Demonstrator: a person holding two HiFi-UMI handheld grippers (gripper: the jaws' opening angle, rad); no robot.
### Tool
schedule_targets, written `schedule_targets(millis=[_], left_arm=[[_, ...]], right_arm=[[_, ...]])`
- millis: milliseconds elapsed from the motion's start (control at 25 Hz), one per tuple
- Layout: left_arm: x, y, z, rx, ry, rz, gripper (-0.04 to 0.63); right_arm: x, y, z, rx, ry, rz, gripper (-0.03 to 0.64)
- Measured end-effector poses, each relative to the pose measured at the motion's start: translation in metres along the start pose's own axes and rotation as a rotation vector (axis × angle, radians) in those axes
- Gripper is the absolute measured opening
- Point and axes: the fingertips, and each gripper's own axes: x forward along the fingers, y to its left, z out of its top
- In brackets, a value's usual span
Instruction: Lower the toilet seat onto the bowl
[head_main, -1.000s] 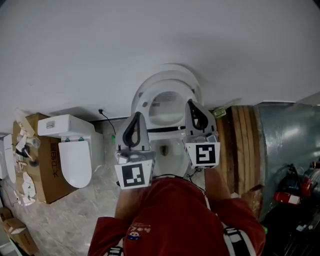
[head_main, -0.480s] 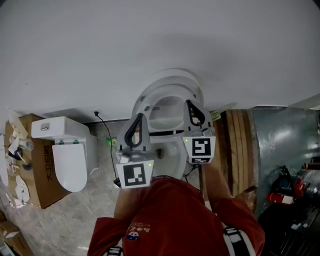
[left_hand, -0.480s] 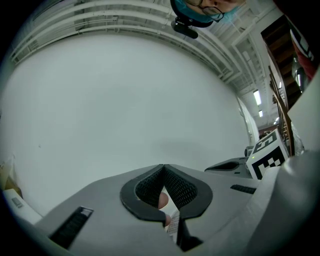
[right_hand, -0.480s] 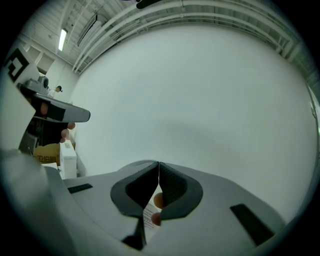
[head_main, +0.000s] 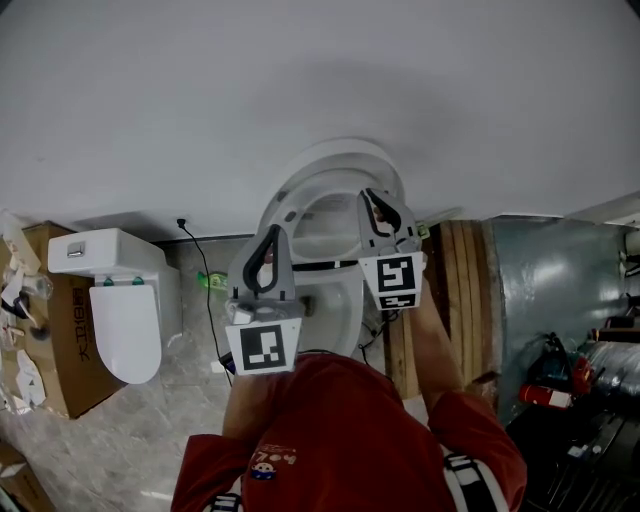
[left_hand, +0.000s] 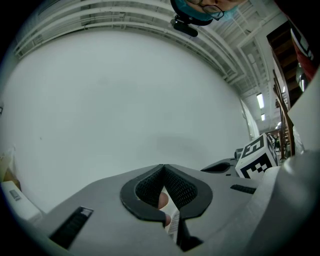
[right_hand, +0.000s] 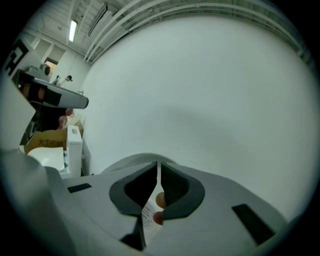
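Here the toilet seat (head_main: 288, 200) was not down: it stood raised against the lid (head_main: 345, 150) at the white wall (head_main: 300, 80), with the open bowl (head_main: 335, 300) below it and nearer to us.

We held both grippers up in front of the toilet. The left gripper (head_main: 272, 232) pointed at the lower left edge of the seat ring. In the left gripper view its two jaw tips were pressed together, with no part of the seat between them. The right gripper (head_main: 370, 193) lay over the right side of the ring in the head view, a little farther toward the wall than the left one. Its jaws were also pressed together at the tips, pinching nothing of the toilet, and the rounded white top of the toilet showed just behind them. We could not tell whether either tip touched the seat.

On the floor (head_main: 110, 440) to the left stood a second toilet (head_main: 125, 300) with its lid closed, just beside a cardboard box (head_main: 50, 350). A black cable (head_main: 205, 255) ran down the wall between the two toilets. Wooden planks (head_main: 465, 290) stood to the right of the bowl.
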Motion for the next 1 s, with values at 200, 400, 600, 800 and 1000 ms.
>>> schedule_targets(millis=[200,400,600,800,1000], left_arm=[[0.001,0.002,-0.004,-0.007,0.000,-0.002,0.012],[0.000,0.005,-0.007,0.001,0.006,0.001,0.012],[0.000,0.006,-0.009,0.009,0.012,0.005,0.012],[0.002,0.005,-0.009,0.021,0.007,0.009,0.012],[0.001,0.006,-0.011,0.009,0.016,0.017,0.012]], right_arm=[[0.016,0.006,-0.007,-0.118,0.042,0.053,0.015],[0.030,0.011,-0.014,-0.251,0.081,0.093,0.015],[0.046,0.015,-0.027,-0.373,0.133,0.143,0.017],[0.060,0.021,-0.048,-0.534,0.216,0.222,0.064],[0.068,0.028,-0.062,-0.600,0.269,0.284,0.107]])
